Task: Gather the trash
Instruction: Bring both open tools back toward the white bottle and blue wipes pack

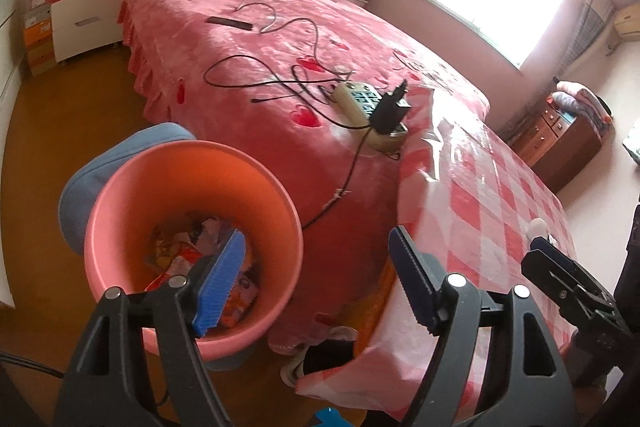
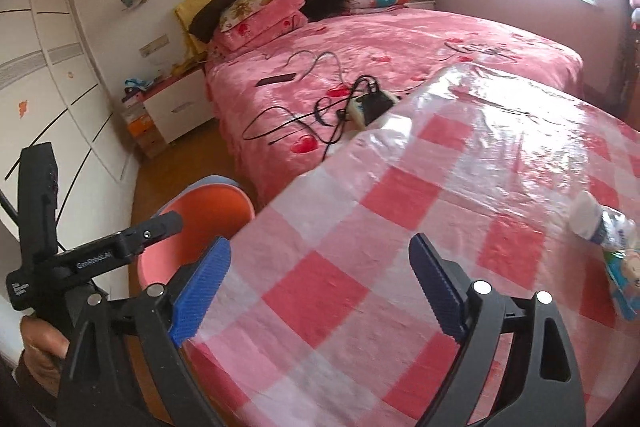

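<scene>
a: beside the pink bin (image 1: 192,227), at the foot of the bed (image 1: 248,39), the left gripper (image 1: 316,279) hangs with its jaws well apart and nothing between them. wrappers (image 1: 192,255) lie in the bottom of the bin, just under its left pad.

b: and the right gripper (image 2: 320,283)?

a: on the far side from the bin, over the checked plastic sheet (image 2: 360,227) that covers the table. jaws wide, empty too.

b: so what is left to collect?

a: on the sheet, well away from the bin, a crushed plastic bottle (image 2: 600,223) lies on its side, touching a flat blue packet (image 2: 624,279). both sit beyond the right gripper's outer finger.

b: then the step in hand looks like a reach for the bottle.

a: probably. the holder would do well to swing the right gripper further from the bin and take the bottle across its body, not its white end, since a crushed bottle may slip or roll. the packet lies flat, so a finger has to get under an edge; the slick sheet could bunch up.

b: anything nearer the bin to avoid?

a: the power strip (image 1: 368,111) and black cables (image 1: 280,75) on the bed past the bin. they are not trash, by the look of it.
</scene>
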A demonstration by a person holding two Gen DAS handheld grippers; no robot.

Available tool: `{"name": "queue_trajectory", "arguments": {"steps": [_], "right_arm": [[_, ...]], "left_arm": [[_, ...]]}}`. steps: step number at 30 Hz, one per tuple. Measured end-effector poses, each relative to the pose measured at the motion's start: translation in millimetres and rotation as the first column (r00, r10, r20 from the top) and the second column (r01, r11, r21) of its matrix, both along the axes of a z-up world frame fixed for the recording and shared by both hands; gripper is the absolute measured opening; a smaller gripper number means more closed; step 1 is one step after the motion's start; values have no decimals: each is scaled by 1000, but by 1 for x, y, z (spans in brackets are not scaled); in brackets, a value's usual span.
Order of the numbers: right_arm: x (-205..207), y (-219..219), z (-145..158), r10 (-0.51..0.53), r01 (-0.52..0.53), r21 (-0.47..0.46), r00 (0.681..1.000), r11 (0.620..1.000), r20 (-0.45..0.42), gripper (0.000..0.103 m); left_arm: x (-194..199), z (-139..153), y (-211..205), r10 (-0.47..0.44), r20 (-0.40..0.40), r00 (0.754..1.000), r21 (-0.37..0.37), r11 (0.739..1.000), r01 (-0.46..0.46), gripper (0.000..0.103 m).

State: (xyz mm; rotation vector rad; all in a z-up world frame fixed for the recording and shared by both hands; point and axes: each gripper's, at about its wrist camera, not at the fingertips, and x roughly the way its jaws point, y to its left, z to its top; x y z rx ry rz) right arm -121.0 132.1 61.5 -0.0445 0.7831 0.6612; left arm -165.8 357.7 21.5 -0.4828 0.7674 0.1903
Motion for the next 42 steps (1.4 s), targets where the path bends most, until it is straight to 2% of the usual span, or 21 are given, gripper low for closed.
{"name": "queue_trajectory", "arguments": {"steps": [14, 23, 25, 42], "right_arm": [[-10, -35, 3, -65, 67, -33, 996, 997, 64, 91], [-6, -59, 3, -113, 116, -31, 991, 993, 64, 91], [-5, -65, 2, -124, 126, -32, 990, 992, 65, 91], [0, -103, -2, -174, 177, -30, 982, 984, 70, 91]], "left_arm": [[7, 17, -46, -91, -5, 996, 28, 995, 91, 76], [11, 28, -76, -138, -9, 990, 52, 989, 138, 77], [11, 29, -81, -145, -10, 989, 58, 988, 145, 83], [21, 34, -132, -222, -32, 975, 105, 969, 224, 86]]}}
